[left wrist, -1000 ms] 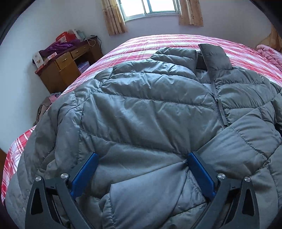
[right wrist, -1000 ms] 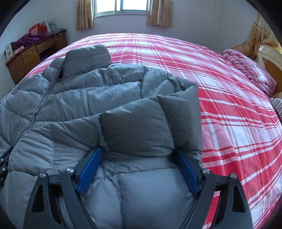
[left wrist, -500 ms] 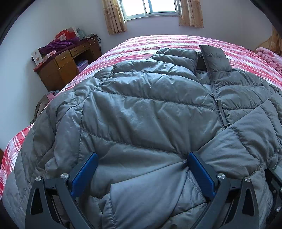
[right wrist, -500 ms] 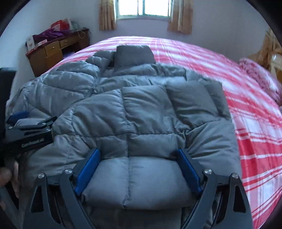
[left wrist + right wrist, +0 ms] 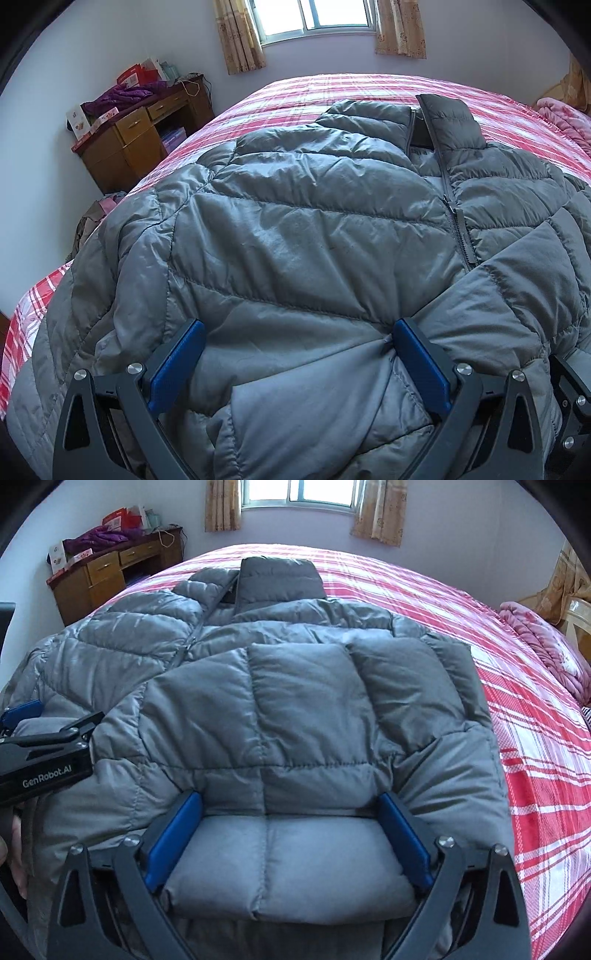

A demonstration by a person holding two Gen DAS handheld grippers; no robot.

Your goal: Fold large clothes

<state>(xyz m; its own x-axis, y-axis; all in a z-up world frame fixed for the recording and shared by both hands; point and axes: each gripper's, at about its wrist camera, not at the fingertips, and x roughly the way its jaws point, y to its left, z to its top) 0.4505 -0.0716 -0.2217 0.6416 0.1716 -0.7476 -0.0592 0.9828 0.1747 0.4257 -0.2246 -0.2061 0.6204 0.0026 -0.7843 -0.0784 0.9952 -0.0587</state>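
One grey puffer jacket (image 5: 314, 236) lies spread front-up on a bed with a red and white checked cover (image 5: 480, 627), its collar (image 5: 279, 578) toward the window (image 5: 299, 491) and its zip (image 5: 458, 229) partly open near the top. "GenRobot.AI" reads in white on the black body of the left gripper (image 5: 22, 716), seen at the left edge of the right wrist view. Both sleeves are folded in over the chest. The left gripper (image 5: 297, 334) has its blue-padded jaws spread wide, with the cuff end of one sleeve bunched between them. The right gripper (image 5: 290, 805) is likewise spread wide, the padded end of the other sleeve lying between its jaws. A wooden desk (image 5: 129, 147) piled with purple cloth and boxes stands left of the bed, a pink blanket (image 5: 546, 646) to the right
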